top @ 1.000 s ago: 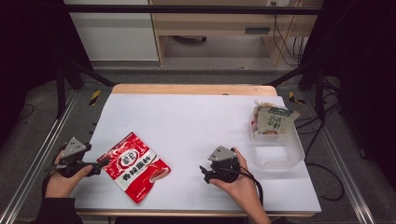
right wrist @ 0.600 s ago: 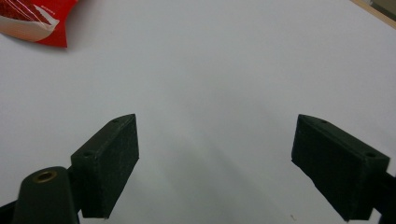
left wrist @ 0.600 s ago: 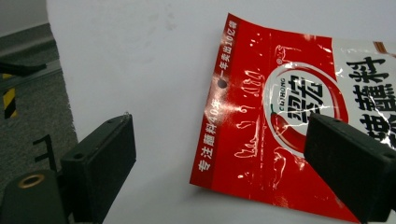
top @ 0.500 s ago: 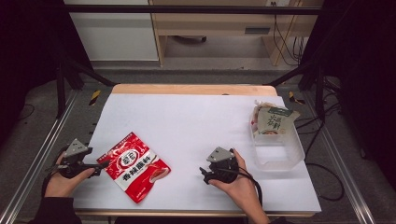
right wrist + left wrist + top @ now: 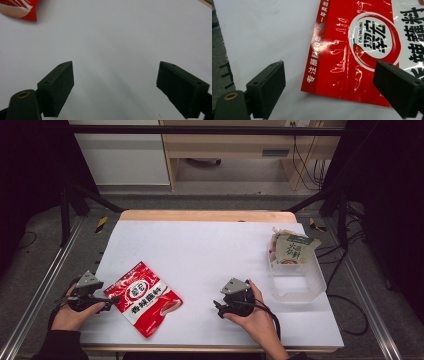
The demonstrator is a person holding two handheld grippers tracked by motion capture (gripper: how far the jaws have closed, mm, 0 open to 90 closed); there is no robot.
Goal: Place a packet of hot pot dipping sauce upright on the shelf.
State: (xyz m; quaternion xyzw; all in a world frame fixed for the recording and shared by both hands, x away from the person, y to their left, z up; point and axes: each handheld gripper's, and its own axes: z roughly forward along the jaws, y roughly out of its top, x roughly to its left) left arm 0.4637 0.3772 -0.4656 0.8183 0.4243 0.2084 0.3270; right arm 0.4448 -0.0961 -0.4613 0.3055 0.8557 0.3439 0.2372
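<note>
A red sauce packet (image 5: 145, 297) with white lettering lies flat on the white table (image 5: 210, 250), front left. My left gripper (image 5: 111, 298) sits at the packet's left edge. In the left gripper view its jaws stand wide apart, the left gripper (image 5: 330, 75) low over the red packet (image 5: 352, 50) with the packet's near corner between them, nothing pinched. My right gripper (image 5: 218, 308) rests on the table front centre, pointing left. The right gripper (image 5: 115, 72) is open over bare white table, the red packet (image 5: 20, 8) far off.
A clear plastic tub (image 5: 300, 287) stands at the right side of the table, with a green and white packet (image 5: 294, 251) leaning in its far end. The table's left edge (image 5: 222, 50) runs close beside my left gripper. A metal frame rail (image 5: 35, 305) runs along the left.
The left gripper has edged right, up to the red packet's edge. The right gripper has slid slightly left. The packet and tub have not moved.
</note>
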